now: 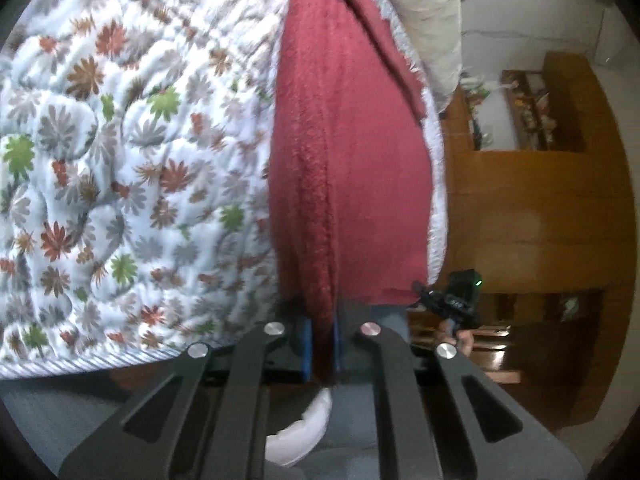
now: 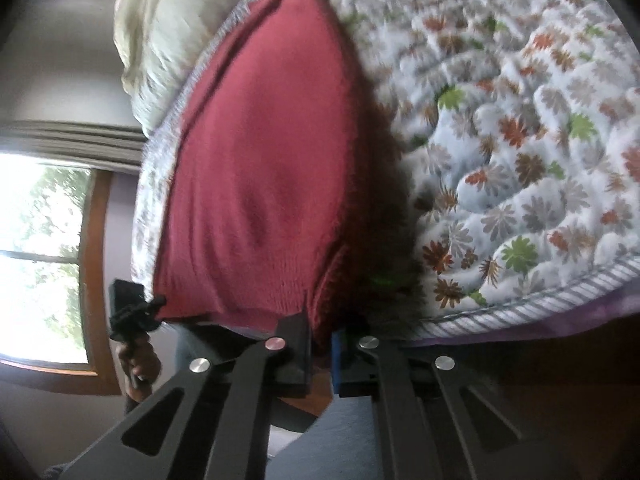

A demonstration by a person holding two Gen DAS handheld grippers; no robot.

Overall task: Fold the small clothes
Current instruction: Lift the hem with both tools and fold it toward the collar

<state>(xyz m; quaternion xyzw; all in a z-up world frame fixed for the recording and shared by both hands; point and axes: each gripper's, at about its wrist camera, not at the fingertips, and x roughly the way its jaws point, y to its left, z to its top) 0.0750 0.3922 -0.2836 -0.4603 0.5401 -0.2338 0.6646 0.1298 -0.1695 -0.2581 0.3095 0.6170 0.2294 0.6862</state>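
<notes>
A dark red knitted garment [image 1: 348, 152] hangs stretched between both grippers above a bed with a floral quilt [image 1: 120, 160]. My left gripper [image 1: 320, 320] is shut on one near corner of the garment, its blue pads pinching the fabric edge. In the right wrist view the same red garment [image 2: 264, 168] fills the middle, and my right gripper [image 2: 320, 332] is shut on its other near corner. The right gripper [image 1: 456, 304] shows at the garment's far corner in the left view. The left gripper [image 2: 132, 308], with a hand on its handle, shows in the right view.
The floral quilt [image 2: 520, 140] covers the bed under the garment, its striped hem near the grippers. A cream pillow [image 1: 428, 20] lies at the bed's far end. Wooden shelving [image 1: 532, 184] stands beside the bed. A bright window [image 2: 40, 260] with a wooden frame is on the other side.
</notes>
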